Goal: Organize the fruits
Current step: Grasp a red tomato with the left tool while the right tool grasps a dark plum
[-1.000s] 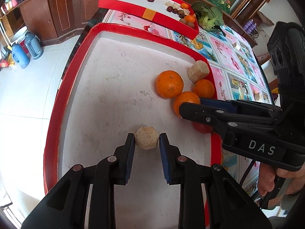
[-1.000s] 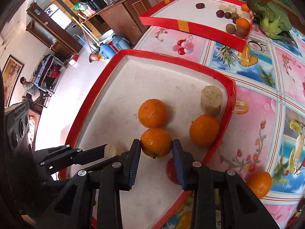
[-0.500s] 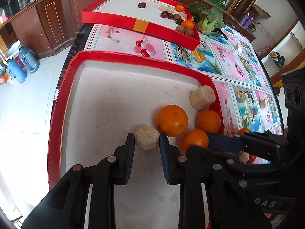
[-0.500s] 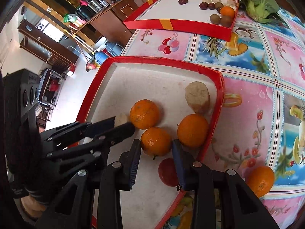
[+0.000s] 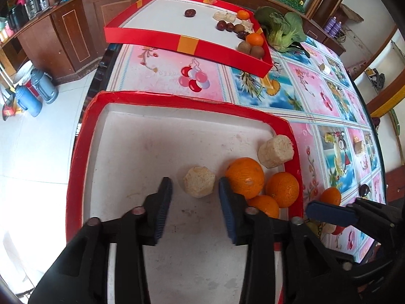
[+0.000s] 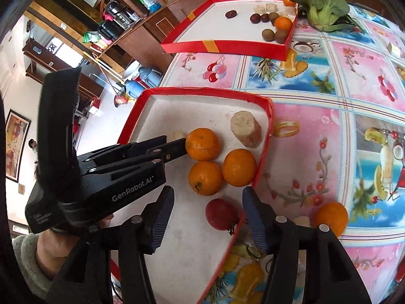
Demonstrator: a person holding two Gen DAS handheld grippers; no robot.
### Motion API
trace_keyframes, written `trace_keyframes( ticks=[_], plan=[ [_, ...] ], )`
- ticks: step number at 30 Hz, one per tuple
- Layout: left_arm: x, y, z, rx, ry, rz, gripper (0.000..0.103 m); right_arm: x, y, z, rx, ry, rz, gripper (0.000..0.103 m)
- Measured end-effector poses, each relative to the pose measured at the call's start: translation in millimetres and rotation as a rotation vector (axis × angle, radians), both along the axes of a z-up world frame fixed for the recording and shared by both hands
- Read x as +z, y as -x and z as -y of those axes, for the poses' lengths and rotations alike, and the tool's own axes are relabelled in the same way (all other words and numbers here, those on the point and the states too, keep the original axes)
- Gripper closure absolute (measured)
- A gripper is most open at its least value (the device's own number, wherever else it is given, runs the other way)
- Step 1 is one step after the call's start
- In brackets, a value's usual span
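Note:
The near red tray [image 5: 83, 136] [image 6: 263, 106] holds three oranges [image 5: 245, 177] [image 6: 205, 181], two beige peeled chunks and a red fruit [image 6: 220, 214]. My left gripper [image 5: 193, 190] is open; the smaller beige chunk [image 5: 199, 182] lies on the tray floor between its fingertips, touching neither. The bigger chunk [image 5: 276, 148] [image 6: 245, 128] lies by the right rim. My right gripper [image 6: 208, 202] is open and empty, above the red fruit and the nearest orange.
A loose orange [image 6: 331, 217] [image 5: 329, 196] lies on the patterned tablecloth right of the tray. A far red tray [image 5: 187, 43] holds oranges, kiwis and dark fruits. A leafy green [image 5: 281, 29] lies beside it. The table edge [image 5: 101, 60] drops to the floor at left.
Both grippers opened. The left let go of the beige chunk beside the oranges; the right let go of its orange in the tray. Both pulled back.

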State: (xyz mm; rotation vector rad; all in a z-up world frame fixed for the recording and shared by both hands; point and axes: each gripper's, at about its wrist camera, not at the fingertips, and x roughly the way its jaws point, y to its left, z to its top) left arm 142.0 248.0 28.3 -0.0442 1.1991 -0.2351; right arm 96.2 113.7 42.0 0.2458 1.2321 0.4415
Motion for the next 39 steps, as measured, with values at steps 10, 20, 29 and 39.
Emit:
trace_keyframes(
  ticks=[10, 20, 29, 39],
  plan=[
    [6.2, 28.9, 0.3, 0.032, -0.024, 0.005, 0.031, 18.7, 20.7, 29.6, -0.009, 0.045, 0.065, 0.039],
    [27.8, 59.8, 24.6, 0.012, -0.064, 0.050, 0.031, 13.3, 48.8, 78.9, -0.061, 0.081, 0.053, 0.037],
    [33.0, 99.7, 49.1, -0.004, -0.022, 0.041, 0.031, 8.9, 89.5, 138.4, -0.156, 0.087, 0.042, 0.036],
    [36.4, 124.6, 106.7, -0.122, 0.034, 0.024, 0.031, 1.9, 129.3, 212.3, -0.323, 0.071, 0.000, 0.036]
  ],
)
